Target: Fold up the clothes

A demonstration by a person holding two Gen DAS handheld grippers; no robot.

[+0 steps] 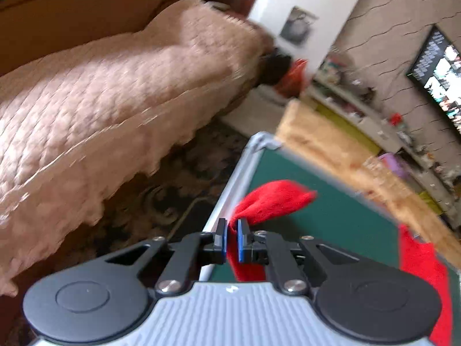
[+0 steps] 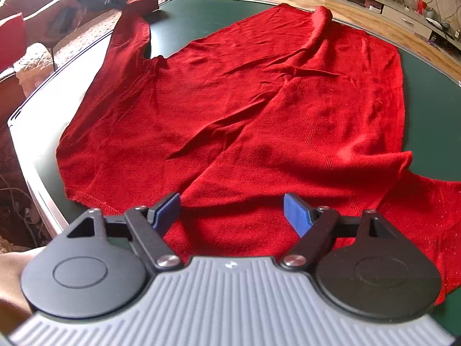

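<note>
Left tool: the left tool (image 1: 231, 236) is clamped on a bunched bit of the red sweater (image 1: 270, 200); its blue pads (image 1: 240, 239) press the cloth from both sides, with red fabric showing above and below the pinch.

Right tool: the right tool (image 2: 232, 212) stands wide open, its blue pads (image 2: 295, 214) well apart, just above the near part of the sweater (image 2: 245, 109) and gripping nothing.

Sweater: spread mostly flat on the green surface (image 2: 432, 92), creased across the middle, with a raised fold running toward the far right corner. Its stitched hem (image 2: 92, 200) lies at the near left.

Sleeve: one sleeve (image 2: 129, 37) reaches toward the far left edge of the surface, its end lifted off the green; the blur there hides what holds it. Another red part trails off at the near right.

Surface: dark green top with a pale metal rim (image 1: 230, 184), the rim corner visible in the left wrist view; a wooden table (image 1: 331, 150) lies just beyond its far side.

Sofa: a sofa (image 1: 100, 101) under a quilted beige cover sits beside the surface to the left.

Room: a patterned rug (image 1: 173, 178) lies between sofa and surface; a lit screen (image 1: 438, 75) hangs on the wall at the right, above a low cluttered shelf (image 1: 374, 121).

View quality: the left wrist view is motion-blurred.
</note>
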